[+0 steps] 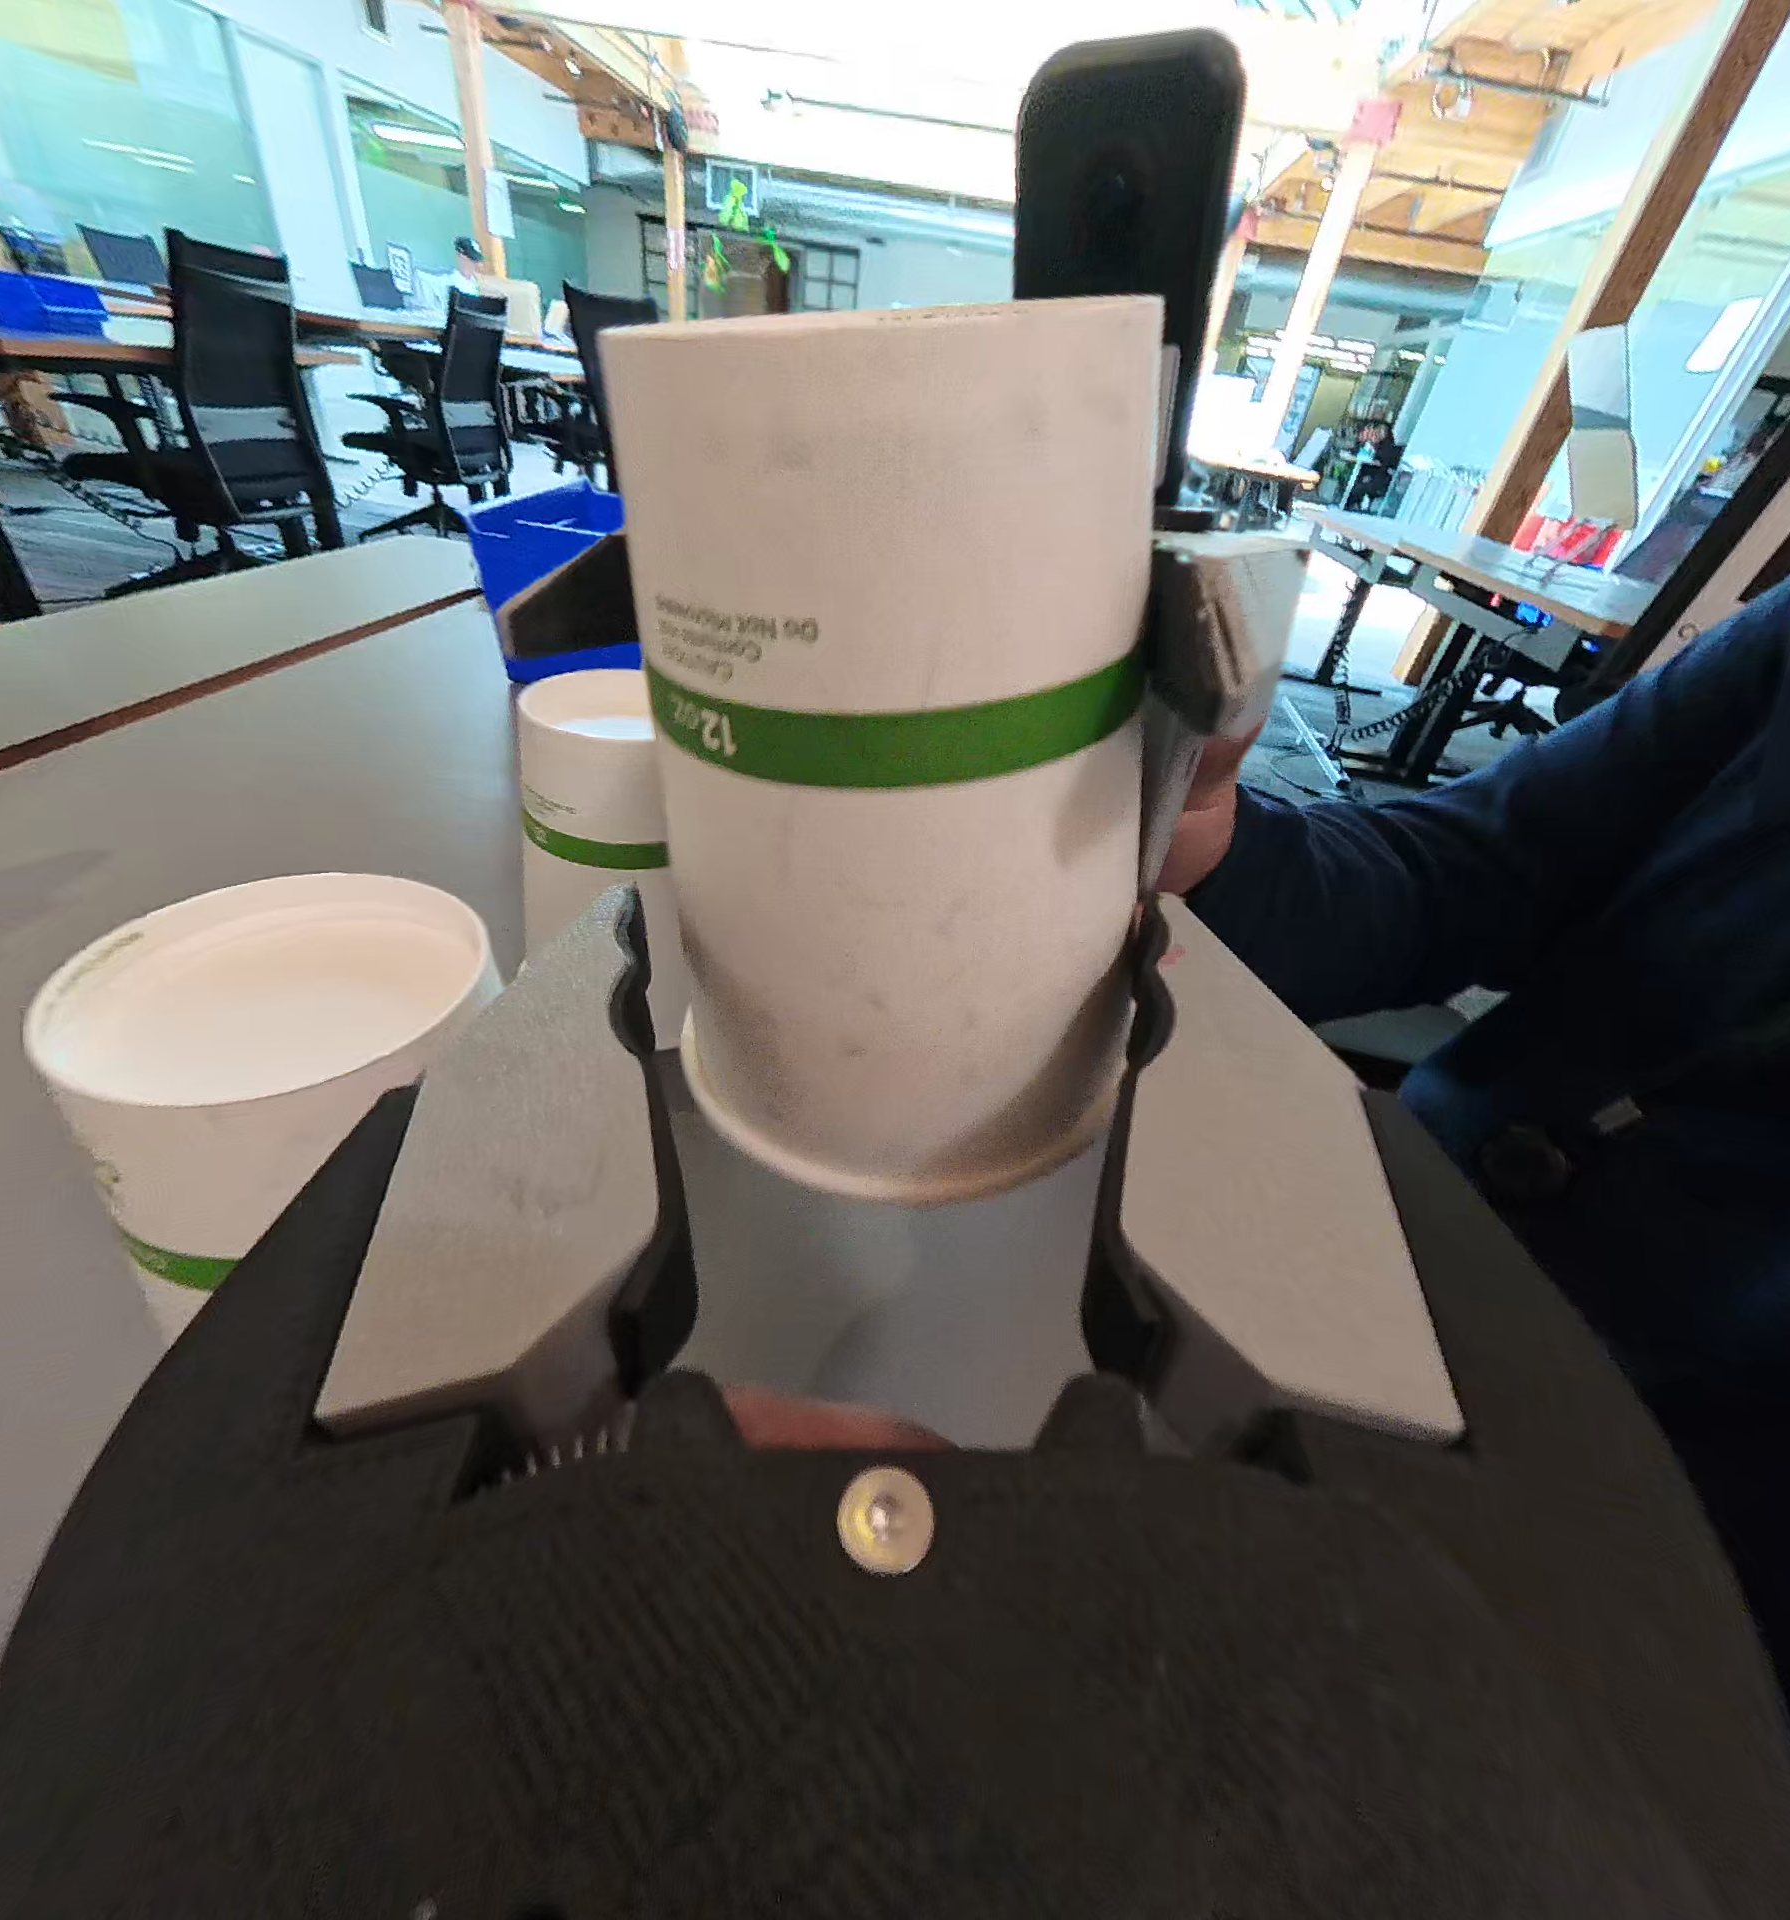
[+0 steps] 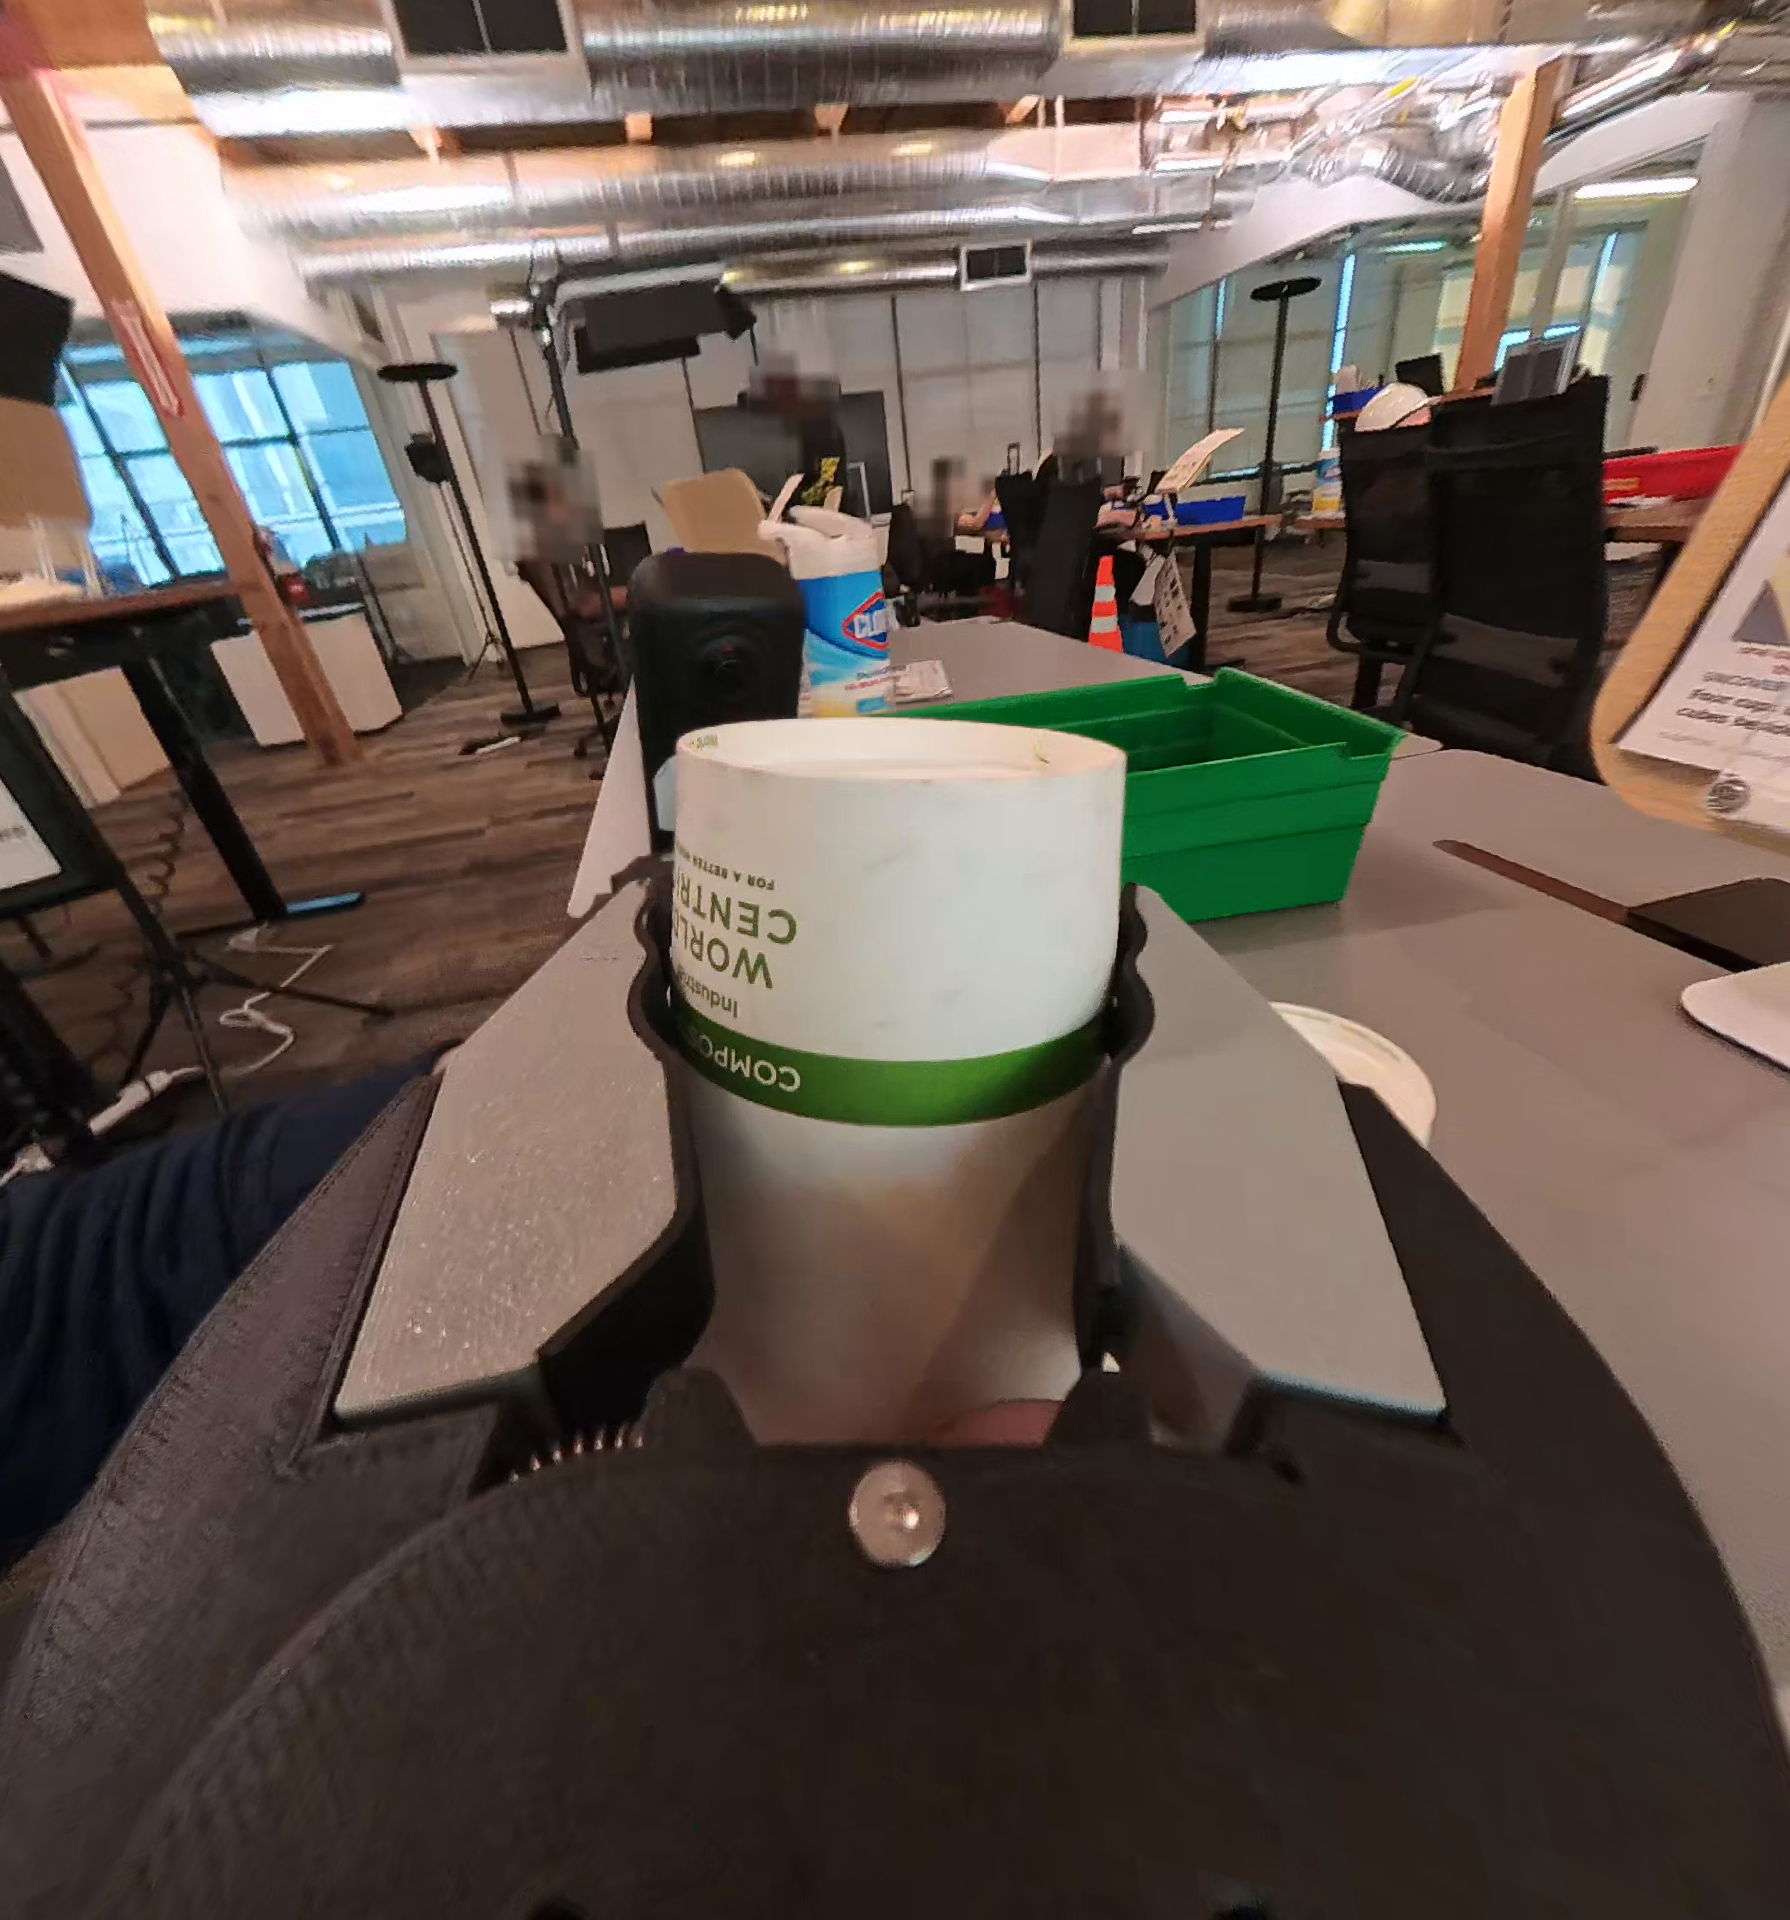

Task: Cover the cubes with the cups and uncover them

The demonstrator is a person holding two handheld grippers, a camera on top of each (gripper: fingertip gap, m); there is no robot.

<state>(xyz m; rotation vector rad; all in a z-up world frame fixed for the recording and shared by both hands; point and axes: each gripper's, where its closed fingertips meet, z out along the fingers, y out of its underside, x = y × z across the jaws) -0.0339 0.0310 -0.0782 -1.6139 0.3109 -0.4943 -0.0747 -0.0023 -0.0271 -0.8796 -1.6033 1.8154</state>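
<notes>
A white paper cup (image 1: 901,582) with a green band stands upside down and slightly tilted on the grey table (image 1: 195,727). My right gripper (image 2: 889,904) is shut on this cup (image 2: 901,894), with both pads pressing at the green band. It also shows in the left wrist view (image 1: 1192,644), gripping the cup's far right side. My left gripper (image 1: 886,925) is open around the cup's lower part, and a gap shows between its left pad (image 1: 629,987) and the cup wall. Two more white cups (image 1: 247,1039) (image 1: 584,790) stand to the left. No cubes are in view.
A green tray (image 2: 1234,810) and a wipes canister (image 2: 839,623) sit on the table beyond the cup. A blue bin (image 1: 548,540) stands behind the cups. A person's dark blue sleeve (image 1: 1493,831) reaches in from the right. Another cup (image 2: 1358,1060) stands beside my right finger.
</notes>
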